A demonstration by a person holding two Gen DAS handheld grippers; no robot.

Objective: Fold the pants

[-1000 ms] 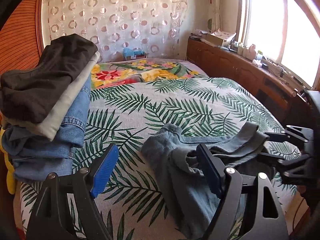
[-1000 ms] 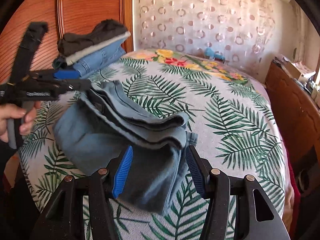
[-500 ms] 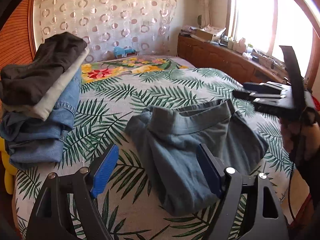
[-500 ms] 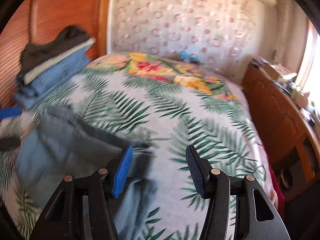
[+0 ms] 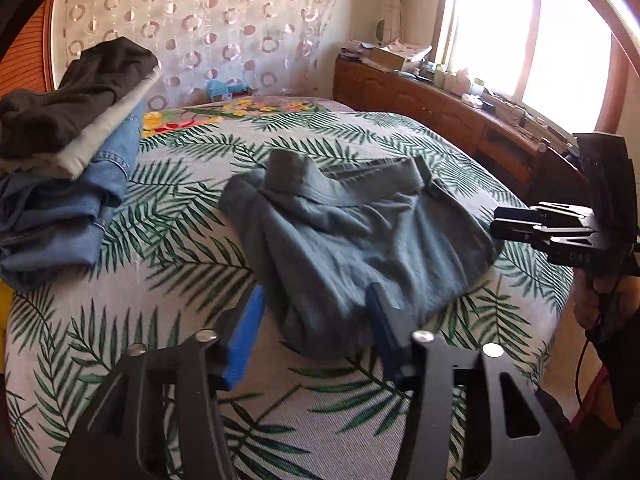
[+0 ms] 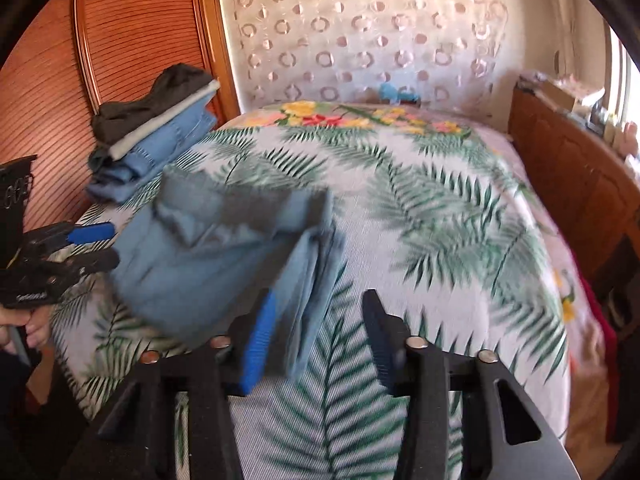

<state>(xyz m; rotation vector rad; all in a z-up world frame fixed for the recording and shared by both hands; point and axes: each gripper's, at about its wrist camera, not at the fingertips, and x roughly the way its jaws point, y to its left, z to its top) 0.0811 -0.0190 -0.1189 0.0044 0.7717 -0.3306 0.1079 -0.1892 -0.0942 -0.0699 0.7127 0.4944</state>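
Grey-blue pants lie folded in a loose bundle on the palm-leaf bedspread, waistband toward the far side. My left gripper is open and empty, its fingers just short of the bundle's near edge. My right gripper is open and empty, hovering at the pants' right edge. In the left wrist view the right gripper shows at the right, beside the pants. In the right wrist view the left gripper shows at the left edge of the pants.
A stack of folded clothes, black on cream on blue denim, sits at the bed's left by a wooden headboard. A wooden cabinet with clutter runs along the right under a window. A patterned curtain hangs behind.
One second ago both grippers were at the pants; both have since pulled back, open. The pants now rest flatter on the bed. The right wrist view swung away and back.
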